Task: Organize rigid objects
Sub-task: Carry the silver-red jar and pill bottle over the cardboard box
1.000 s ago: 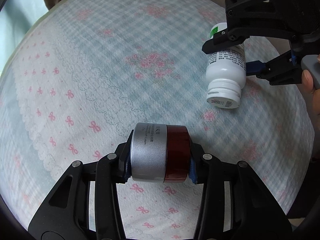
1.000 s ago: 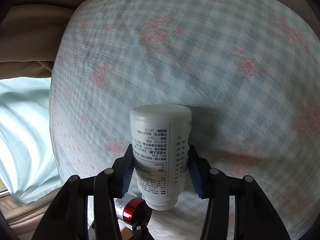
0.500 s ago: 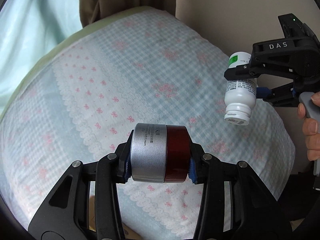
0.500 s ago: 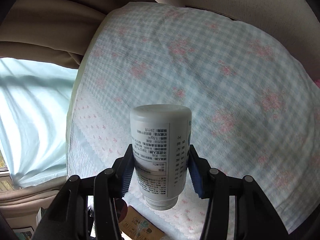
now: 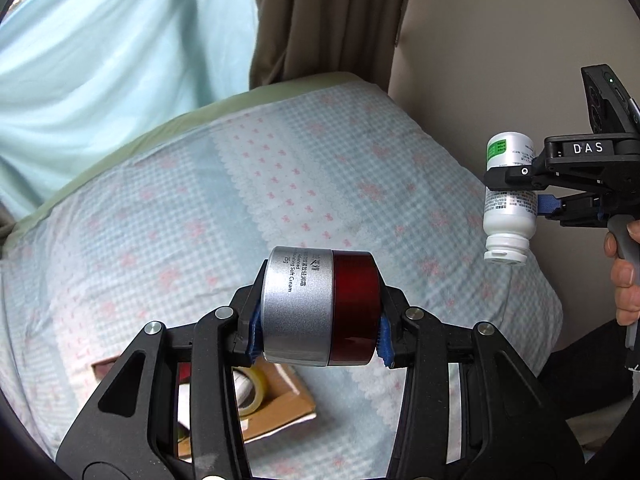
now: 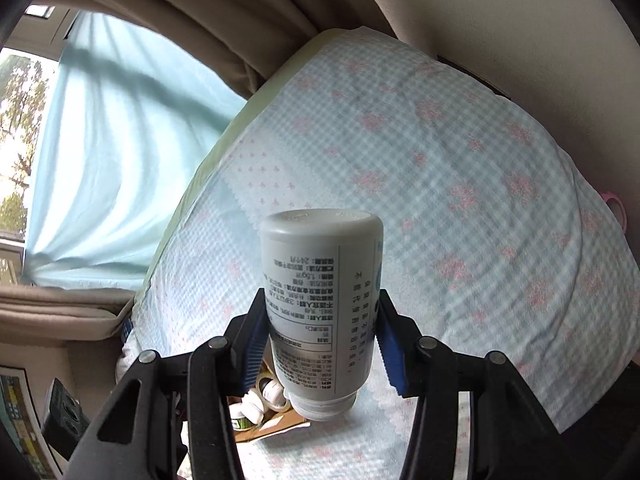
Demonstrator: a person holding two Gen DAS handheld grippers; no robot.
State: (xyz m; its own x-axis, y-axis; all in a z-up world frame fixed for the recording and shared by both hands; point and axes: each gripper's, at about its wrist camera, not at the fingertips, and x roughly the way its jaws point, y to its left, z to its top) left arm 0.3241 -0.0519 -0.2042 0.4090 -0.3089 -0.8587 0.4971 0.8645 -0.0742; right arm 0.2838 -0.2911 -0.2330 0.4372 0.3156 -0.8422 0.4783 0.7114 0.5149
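My left gripper (image 5: 318,334) is shut on a cream jar (image 5: 320,306) with a silver body and a dark red lid, held sideways high above the bed. In the right wrist view my right gripper (image 6: 322,344) is shut on a white pill bottle (image 6: 322,304), cap end toward the camera. From the left wrist that same white pill bottle (image 5: 508,198) hangs cap down in the right gripper (image 5: 520,190) at the far right. A hand (image 5: 624,280) grips its handle.
A bed with a blue checked cover (image 5: 280,184) printed with pink flowers lies below. An open cardboard box (image 5: 276,404) with a tape roll (image 5: 250,388) and small bottles sits near its front edge. Brown curtains (image 5: 324,20) and a pale blue curtain (image 6: 120,152) hang behind.
Both grippers have risen well above the bed with their loads still held. The bed looks smaller, and the curtains and the cardboard box have come into view.
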